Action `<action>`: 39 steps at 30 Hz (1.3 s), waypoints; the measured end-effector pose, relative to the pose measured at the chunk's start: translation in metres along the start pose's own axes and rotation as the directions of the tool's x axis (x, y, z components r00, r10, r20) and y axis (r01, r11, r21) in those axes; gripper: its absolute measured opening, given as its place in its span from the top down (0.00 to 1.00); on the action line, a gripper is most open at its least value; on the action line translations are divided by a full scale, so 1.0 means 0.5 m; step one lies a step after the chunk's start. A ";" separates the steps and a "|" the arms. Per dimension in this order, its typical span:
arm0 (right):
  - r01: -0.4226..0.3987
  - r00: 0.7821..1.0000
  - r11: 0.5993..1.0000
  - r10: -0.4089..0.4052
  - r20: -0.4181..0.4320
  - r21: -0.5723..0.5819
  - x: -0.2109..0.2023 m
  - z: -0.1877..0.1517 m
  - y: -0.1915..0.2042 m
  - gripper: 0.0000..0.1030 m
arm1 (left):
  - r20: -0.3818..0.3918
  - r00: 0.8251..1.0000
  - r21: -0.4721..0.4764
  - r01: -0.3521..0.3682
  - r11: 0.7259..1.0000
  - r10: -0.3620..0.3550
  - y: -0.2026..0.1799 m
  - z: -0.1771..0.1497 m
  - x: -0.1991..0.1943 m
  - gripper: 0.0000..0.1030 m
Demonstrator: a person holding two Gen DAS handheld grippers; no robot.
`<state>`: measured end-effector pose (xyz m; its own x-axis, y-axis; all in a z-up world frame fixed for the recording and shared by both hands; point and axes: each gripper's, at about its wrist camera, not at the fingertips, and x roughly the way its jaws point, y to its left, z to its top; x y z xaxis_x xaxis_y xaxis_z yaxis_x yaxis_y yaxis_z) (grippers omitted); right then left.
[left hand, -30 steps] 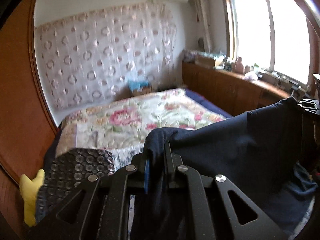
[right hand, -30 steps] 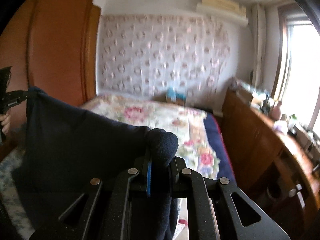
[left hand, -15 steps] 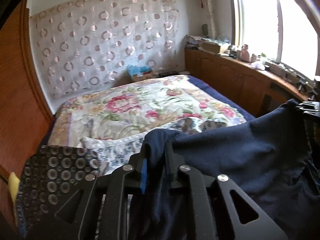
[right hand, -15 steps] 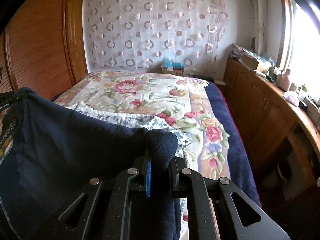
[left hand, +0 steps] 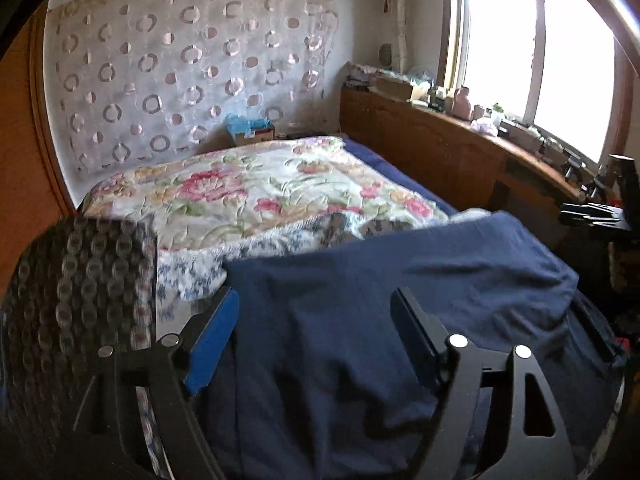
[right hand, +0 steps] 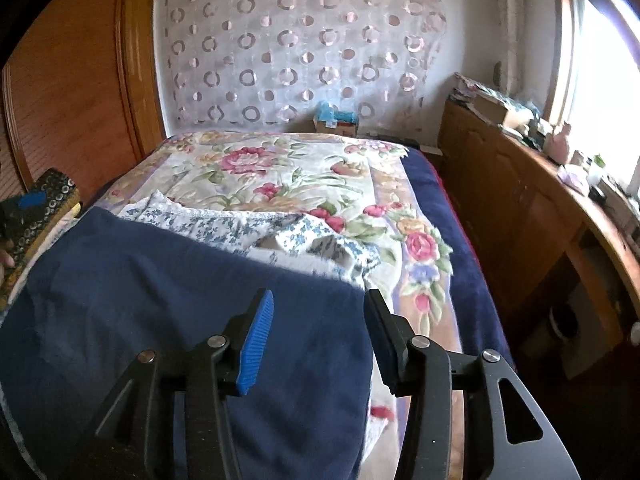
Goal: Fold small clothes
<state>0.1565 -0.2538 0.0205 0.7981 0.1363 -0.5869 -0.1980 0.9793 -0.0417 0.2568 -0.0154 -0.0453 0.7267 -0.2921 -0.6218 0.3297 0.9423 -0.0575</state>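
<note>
Bed (right hand: 432, 208): I see it running toward 12 o'clock under a floral quilt (left hand: 256, 192).
Navy garment (left hand: 360, 320): it lies spread across the near end of the bed, from my 9 to my 3 o'clock, its far edge over a blue-and-white floral cloth (right hand: 224, 220).
Patterned stack (left hand: 76, 280): dark, ring-printed fabric at my 9 o'clock, just beside the garment.
Left claw (left hand: 316, 316): its jaws have just been opening; now they stand wide, the navy cloth lying between them, pads off it.
Right claw (right hand: 320, 312): its jaws have just been opening too; parted over the garment's right edge, gripping nothing.
</note>
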 end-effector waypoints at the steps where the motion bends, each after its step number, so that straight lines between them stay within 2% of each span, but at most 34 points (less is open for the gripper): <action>1: -0.008 1.000 1.000 0.008 -0.001 0.017 -0.012 -0.014 0.000 0.53 | -0.004 1.000 0.000 -0.001 1.000 0.001 -0.003 -0.006 -0.001 0.23; 8: 0.011 0.996 0.995 -0.002 -0.087 0.103 -0.062 -0.108 -0.013 0.53 | -0.071 0.996 0.016 -0.053 0.998 0.055 -0.011 -0.067 -0.004 0.23; 12: 0.038 0.991 0.989 -0.019 -0.136 0.141 -0.083 -0.145 -0.031 0.53 | -0.104 0.994 -0.027 -0.026 0.999 0.023 -0.008 -0.094 -0.013 0.23; 15: 0.039 0.988 0.984 -0.012 -0.156 0.172 -0.095 -0.162 -0.042 0.53 | -0.124 0.992 -0.031 -0.039 0.999 0.035 -0.010 -0.106 -0.020 0.23; 21: 0.040 0.985 0.982 -0.008 -0.170 0.187 -0.097 -0.148 -0.045 0.53 | -0.143 0.988 -0.037 -0.058 0.998 0.052 -0.012 -0.119 -0.025 0.23; 28: 0.022 0.985 0.975 0.017 -0.173 0.222 -0.064 -0.143 -0.041 0.53 | -0.168 0.983 -0.040 -0.079 0.996 0.071 -0.012 -0.142 -0.024 0.23; 34: -0.002 0.987 0.982 0.032 -0.157 0.189 -0.044 -0.147 -0.015 0.53 | -0.201 0.974 -0.056 -0.118 0.991 0.104 -0.006 -0.157 -0.010 0.23; 39: 0.008 0.987 0.986 0.019 -0.157 0.167 -0.035 -0.156 -0.016 0.53 | -0.203 0.974 -0.082 -0.117 0.990 0.099 -0.002 -0.156 0.001 0.23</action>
<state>0.0996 -0.2756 -0.0321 0.6953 0.1296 -0.7070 -0.0942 0.9916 0.0892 0.2097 -0.0035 -0.1064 0.6182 -0.1586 -0.7699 0.1917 0.9803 -0.0480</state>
